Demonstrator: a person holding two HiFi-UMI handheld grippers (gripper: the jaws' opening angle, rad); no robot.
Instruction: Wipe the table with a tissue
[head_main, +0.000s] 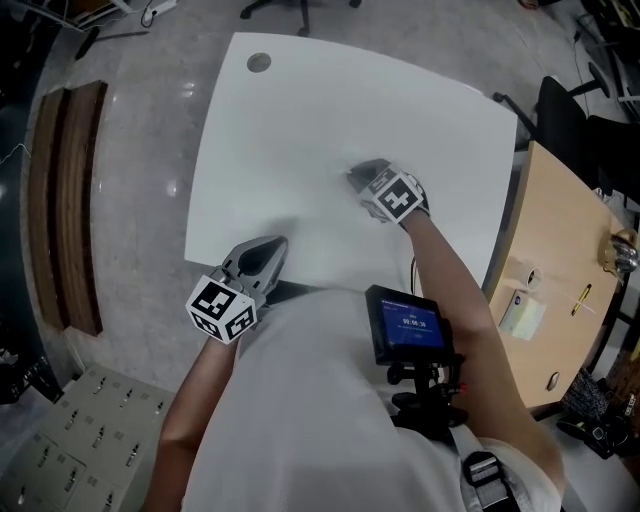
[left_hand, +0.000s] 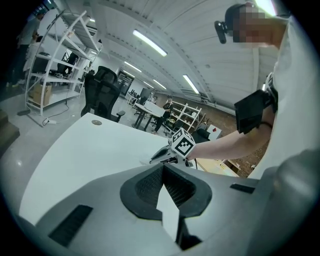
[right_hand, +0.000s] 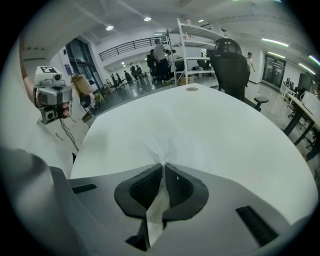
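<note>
Closest in, a small dark screen (head_main: 408, 325) hangs at the person's chest. Just past it the left gripper (head_main: 272, 248) lies low at the near edge of the white worktop (head_main: 300, 120), pointing across the surface. Its jaws are pressed together at the tips. A pale wedge shows in the gap behind the pads, and I cannot tell what it is. Nothing sticks out in front of them.

Further in, roughly mid-worktop and right of centre, the right gripper (head_main: 360, 173) tilts steeply down, tips at the surface and its marker cube (head_main: 396, 196) uppermost. Its jaws are closed on the tissue (right_hand: 159, 148). The tissue is gathered into a narrow strip whose long axis follows the line of the jaws. The back end trails between the pads towards the gripper body. The front end pokes out past the tips and fans into a crumpled spread on the worktop, pointing away from the person towards the far edge. In the head view it is lost against the white surface.

Beyond that the worktop is bare up to a round cable cap (head_main: 259, 62) near the far corner. A black office chair (right_hand: 229, 62) stands behind the far edge, and a wooden desk (head_main: 560, 230) sits off to the right.
</note>
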